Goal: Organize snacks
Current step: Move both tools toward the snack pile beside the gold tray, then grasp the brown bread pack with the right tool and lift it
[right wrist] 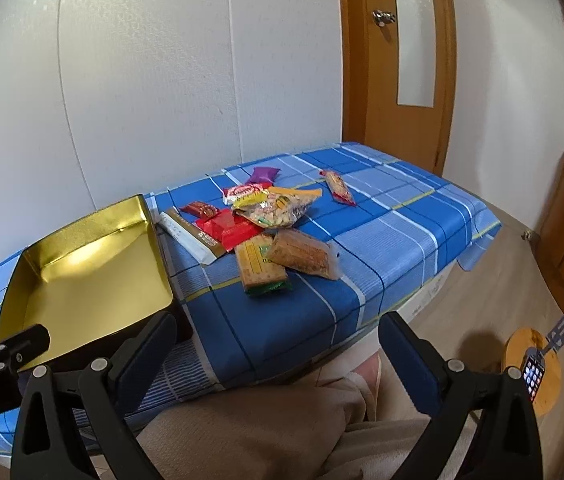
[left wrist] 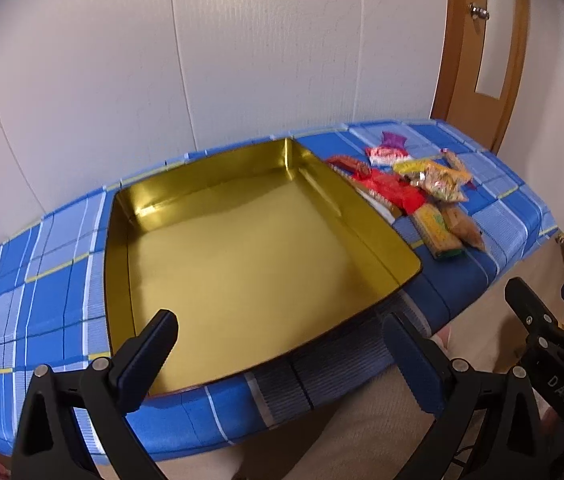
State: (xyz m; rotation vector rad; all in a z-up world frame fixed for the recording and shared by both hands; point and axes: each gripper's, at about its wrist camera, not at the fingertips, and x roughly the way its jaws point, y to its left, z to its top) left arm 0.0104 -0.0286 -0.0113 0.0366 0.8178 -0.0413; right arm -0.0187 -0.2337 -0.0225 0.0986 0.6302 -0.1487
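both my left gripper [left wrist: 278,356] and right gripper [right wrist: 278,356] hang with jaws spread wide and nothing between them, near the front edge of the blue plaid table [right wrist: 402,224]. the gold tin [left wrist: 242,256] sits open on the table, and the snacks [right wrist: 266,224] lie heaped just beside its right wall, one bar [right wrist: 338,188] lying apart farther right.

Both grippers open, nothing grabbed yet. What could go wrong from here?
1. The snacks lie in an overlapping pile, so the right gripper may pinch two wrappers at once or drag neighbours along.
2. The near corner of the tin sits close to the table edge; a bump from the left gripper might push it off.
3. One bar lies apart, farther back; it may get missed.
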